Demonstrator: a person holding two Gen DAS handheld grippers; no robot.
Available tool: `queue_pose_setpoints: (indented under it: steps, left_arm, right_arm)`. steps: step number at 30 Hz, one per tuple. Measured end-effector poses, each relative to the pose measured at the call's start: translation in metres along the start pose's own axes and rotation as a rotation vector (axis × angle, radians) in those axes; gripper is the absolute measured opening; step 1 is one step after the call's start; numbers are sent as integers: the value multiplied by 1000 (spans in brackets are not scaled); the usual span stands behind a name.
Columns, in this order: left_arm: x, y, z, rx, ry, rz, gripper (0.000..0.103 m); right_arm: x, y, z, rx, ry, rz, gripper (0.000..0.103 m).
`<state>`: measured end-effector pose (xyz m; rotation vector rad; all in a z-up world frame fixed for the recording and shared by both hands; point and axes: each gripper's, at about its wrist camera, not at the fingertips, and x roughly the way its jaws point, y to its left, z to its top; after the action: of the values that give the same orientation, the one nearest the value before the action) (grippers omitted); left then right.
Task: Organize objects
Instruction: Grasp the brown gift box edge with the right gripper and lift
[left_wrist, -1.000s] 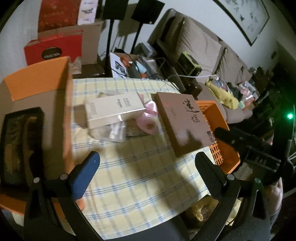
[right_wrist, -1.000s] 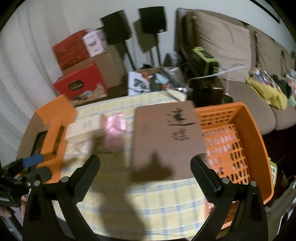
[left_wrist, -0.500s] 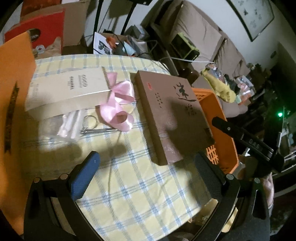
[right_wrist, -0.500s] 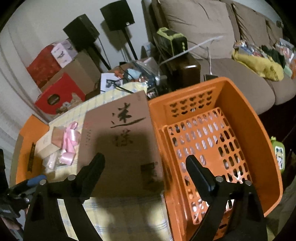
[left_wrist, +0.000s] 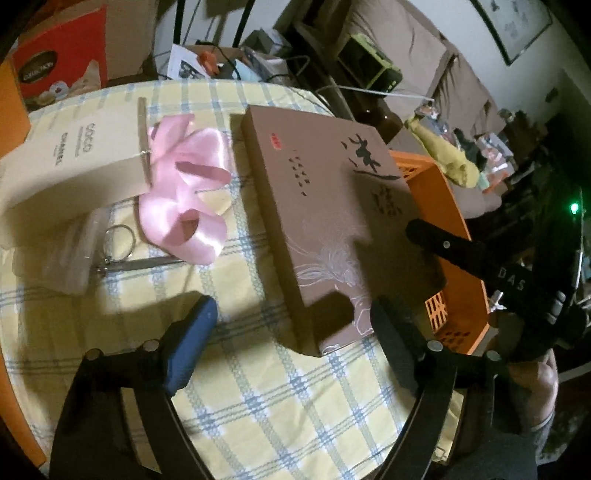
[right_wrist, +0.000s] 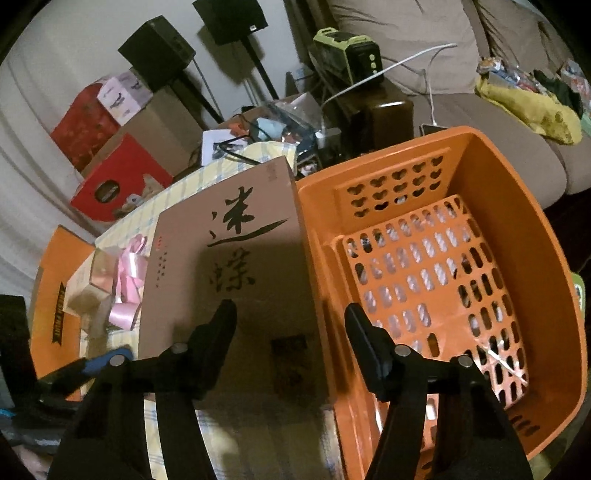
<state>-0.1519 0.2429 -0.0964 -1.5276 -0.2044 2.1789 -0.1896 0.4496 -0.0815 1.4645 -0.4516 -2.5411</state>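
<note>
Both views now nearer checked tablecloth (left_wrist: 280, 398) (sofa (right_wrist: 424, 48) behind).

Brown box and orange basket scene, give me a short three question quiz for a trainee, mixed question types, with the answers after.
1. True or false: the brown box already lies inside the orange basket.
2. Which item lies between the brown box and the cream box? A) the pink ribbon bow B) a mug C) a sponge
3. Fill in: the right gripper has its jaws astride the edge where the brown box meets the ____.

Key
1. False: it lies on the checked tablecloth, beside the basket.
2. A
3. orange basket
</note>
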Motion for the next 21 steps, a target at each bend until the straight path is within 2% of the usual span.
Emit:
queue_pose_setpoints:
  steps: [2, 9, 13, 14, 18, 21]
  left_arm:
    - [2, -3, 1, 5, 2, -12, 82]
    - [4, 0, 5, -44, -9, -51, 82]
    - [7, -2, 6, -43, 0, -102, 82]
    - [8, -5, 5, -31, 3, -114, 78]
    - [9, -16, 0, 22, 3, -79, 76]
    - [7, -18, -3, 8, 17, -104, 74]
  right_arm:
    - [4, -2, 1, 2, 4, 14, 63]
    - [16, -14, 6, 71, 41, 154, 61]
    - [13, -11, 3, 68, 48, 163, 57]
    - [12, -9, 1, 71, 55, 173, 56]
    - [-1, -1, -6, 42, 26, 126, 55]
    - [-20, 10, -11, -12, -8, 70, 54]
